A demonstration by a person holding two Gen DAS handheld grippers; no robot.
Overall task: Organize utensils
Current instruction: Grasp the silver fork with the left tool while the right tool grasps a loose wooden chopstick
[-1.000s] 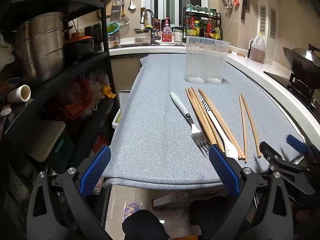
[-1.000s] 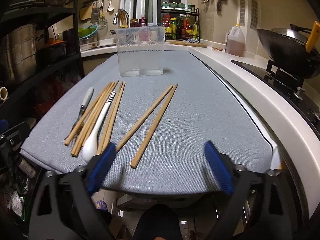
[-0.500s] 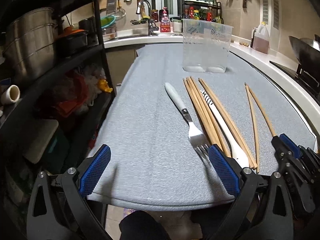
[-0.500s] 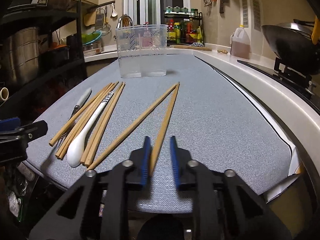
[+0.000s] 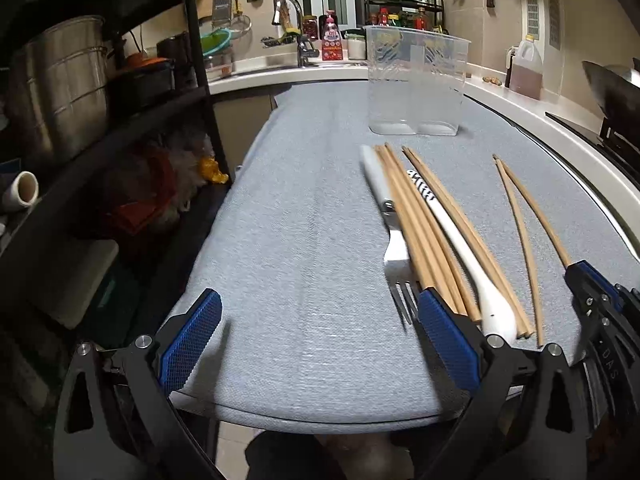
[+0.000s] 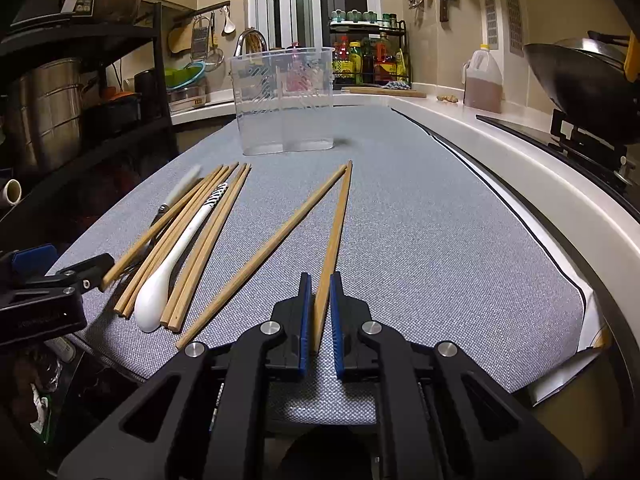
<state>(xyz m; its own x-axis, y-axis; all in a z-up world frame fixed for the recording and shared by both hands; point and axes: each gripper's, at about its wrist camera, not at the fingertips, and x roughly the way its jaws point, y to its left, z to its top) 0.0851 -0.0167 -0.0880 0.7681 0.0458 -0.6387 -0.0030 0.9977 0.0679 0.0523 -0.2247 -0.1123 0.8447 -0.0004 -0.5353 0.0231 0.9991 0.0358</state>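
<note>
Chopstick [image 6: 335, 236] is sitting pinched at its near end by the right gripper [image 6: 319, 316], likely for transfer to the far container [image 6: 283, 100]. Left gripper [image 5: 316, 340] is hovering released beside the fork [image 5: 394, 252].

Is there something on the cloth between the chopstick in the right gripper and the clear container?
Nothing visible. The right gripper is shut on the chopstick, and only bare grey cloth lies before the clear container.
</note>
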